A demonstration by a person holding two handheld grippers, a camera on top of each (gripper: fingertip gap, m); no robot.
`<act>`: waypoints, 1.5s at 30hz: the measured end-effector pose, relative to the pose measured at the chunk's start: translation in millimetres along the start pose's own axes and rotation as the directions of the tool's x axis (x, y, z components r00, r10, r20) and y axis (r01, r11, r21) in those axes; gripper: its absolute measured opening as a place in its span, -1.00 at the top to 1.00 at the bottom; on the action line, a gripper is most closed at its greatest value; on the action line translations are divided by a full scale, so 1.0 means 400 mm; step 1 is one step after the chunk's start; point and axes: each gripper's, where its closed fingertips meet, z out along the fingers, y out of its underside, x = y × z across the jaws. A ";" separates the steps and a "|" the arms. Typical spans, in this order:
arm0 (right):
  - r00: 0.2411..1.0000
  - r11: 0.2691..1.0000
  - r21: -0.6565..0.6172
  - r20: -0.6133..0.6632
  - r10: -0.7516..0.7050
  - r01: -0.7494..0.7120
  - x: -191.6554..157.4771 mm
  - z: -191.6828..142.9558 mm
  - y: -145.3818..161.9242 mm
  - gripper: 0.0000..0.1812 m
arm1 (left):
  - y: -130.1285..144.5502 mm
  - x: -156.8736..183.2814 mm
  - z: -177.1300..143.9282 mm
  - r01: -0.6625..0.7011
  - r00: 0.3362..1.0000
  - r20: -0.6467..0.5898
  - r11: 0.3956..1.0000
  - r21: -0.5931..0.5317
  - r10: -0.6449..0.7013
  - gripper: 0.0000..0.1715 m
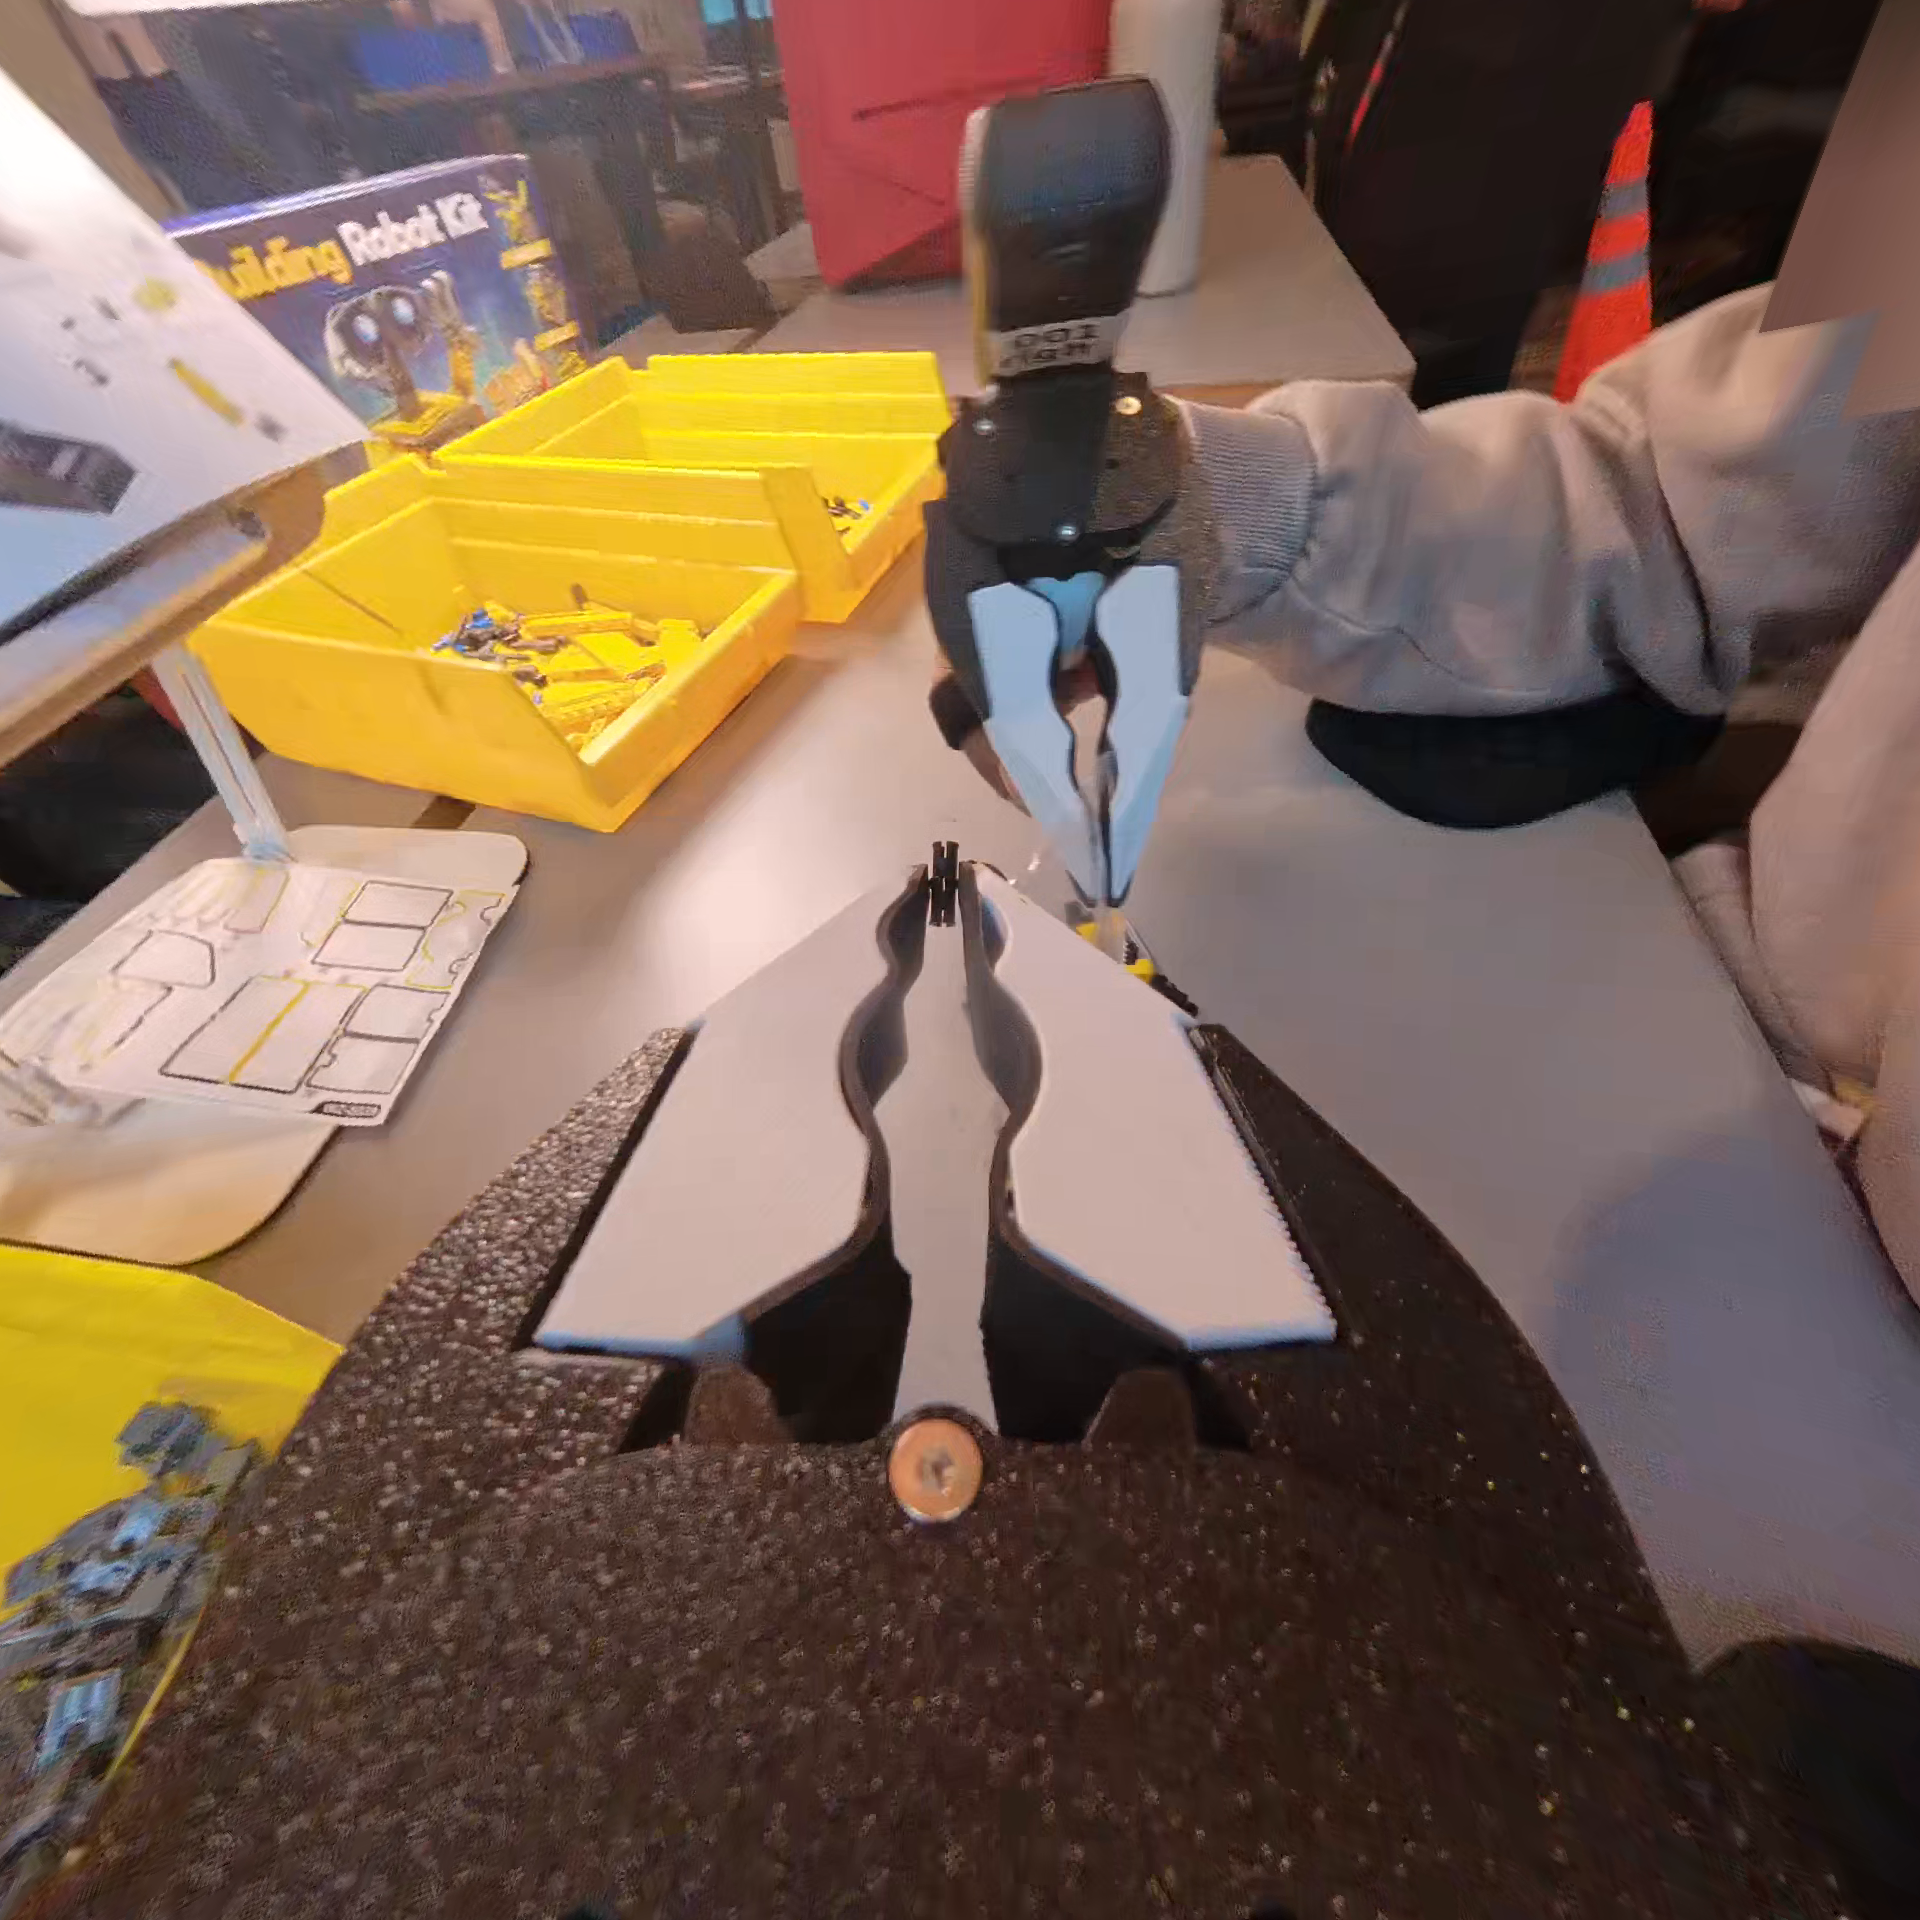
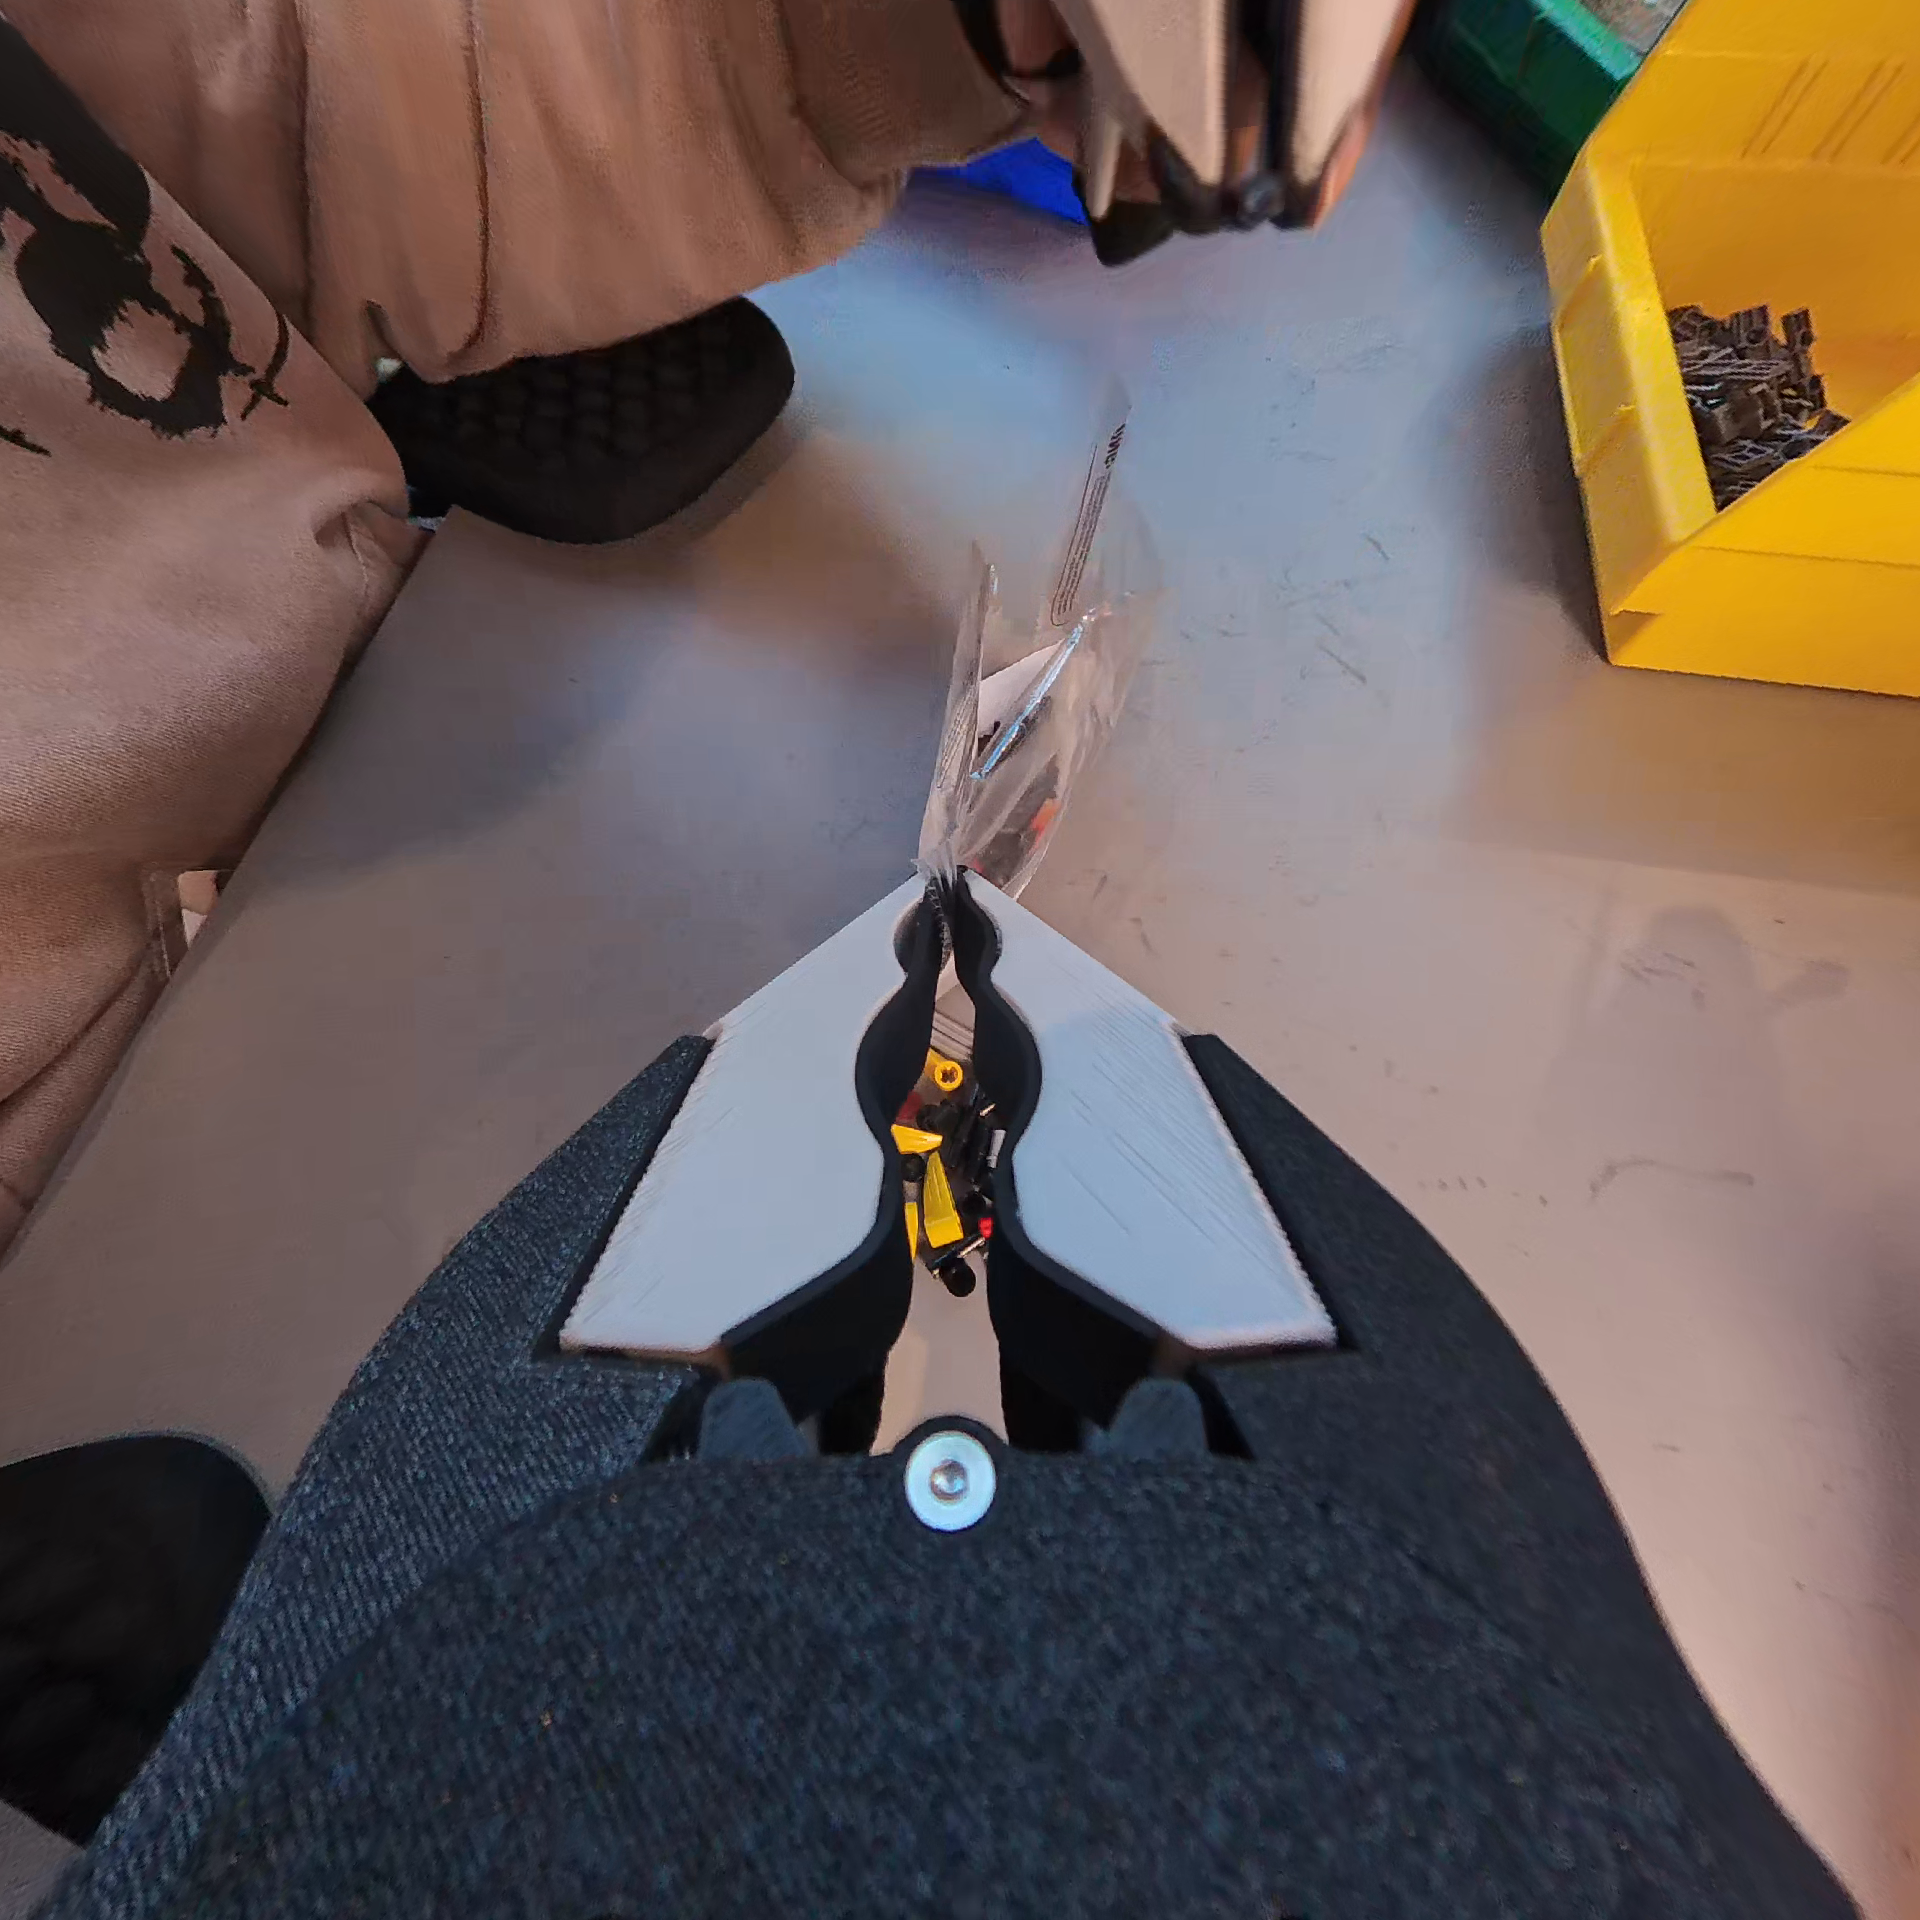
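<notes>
1. Left wrist view: the left gripper (image 1: pixel 943 891) pinches a small black peg (image 1: pixel 942 883) at its tips, above the grey table (image 1: pixel 1455 1039), near yellow bins (image 1: pixel 499 665).
2. Right wrist view: the right gripper (image 2: pixel 943 896) clamps a clear plastic bag (image 2: pixel 1039 707) of small parts, low over the table.

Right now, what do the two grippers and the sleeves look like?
Both alike: left gripper and right gripper have pale grey, tapered fingers with wavy black inner pads, set in a black speckled body with one silver screw at centre. The right one, seen from the left view, has a black handle with a white band. The sleeve is beige, with a ribbed cuff.
</notes>
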 end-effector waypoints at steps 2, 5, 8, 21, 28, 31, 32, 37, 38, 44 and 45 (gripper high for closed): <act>1.000 1.000 0.000 0.000 -0.002 0.002 -0.001 0.001 -0.001 1.00 | 0.024 0.029 0.000 -0.054 0.999 -0.014 0.992 -0.113 0.053 0.95; 1.000 1.000 -0.003 -0.004 -0.005 0.005 -0.001 0.003 -0.002 1.00 | 0.065 0.036 0.018 -0.062 0.998 -0.020 0.976 -0.207 0.059 0.95; 1.000 1.000 -0.005 -0.010 -0.007 0.007 -0.001 0.003 -0.002 1.00 | 0.091 0.042 0.035 -0.065 0.998 -0.034 0.967 -0.248 0.059 0.94; 1.000 1.000 -0.005 0.005 -0.012 0.012 -0.008 0.001 -0.001 1.00 | 0.194 0.053 -0.038 0.165 0.986 0.009 0.971 -0.175 -0.166 0.74; 1.000 1.000 0.015 -0.009 -0.002 0.002 -0.004 -0.011 -0.009 0.89 | 0.214 0.066 -0.026 0.151 0.987 -0.031 0.972 -0.178 -0.159 1.00; 0.997 0.987 0.147 -0.029 0.065 -0.060 0.025 -0.060 -0.054 0.70 | 0.220 0.062 -0.048 0.161 0.986 -0.019 0.975 -0.152 -0.166 1.00; 0.995 0.983 0.171 -0.055 0.078 -0.068 0.042 -0.076 -0.057 0.70 | 0.223 0.058 -0.057 0.161 0.986 -0.010 0.976 -0.146 -0.164 1.00; 0.971 0.994 -0.053 -0.225 0.083 -0.097 0.126 -0.052 0.084 0.81 | 0.217 0.030 -0.094 0.166 0.986 0.036 0.982 -0.088 -0.164 1.00; 0.970 0.988 -0.108 -0.228 0.084 -0.111 0.131 -0.031 0.117 0.81 | 0.215 0.025 -0.097 0.168 0.985 0.047 0.983 -0.077 -0.164 1.00; 0.975 0.966 -0.221 -0.203 0.086 -0.132 0.133 0.046 0.182 0.85 | 0.222 0.016 -0.101 0.171 0.983 0.074 0.983 -0.073 -0.166 1.00; 0.978 0.964 -0.230 -0.189 0.092 -0.136 0.127 0.052 0.187 0.85 | 0.222 0.015 -0.100 0.170 0.983 0.076 0.983 -0.075 -0.164 1.00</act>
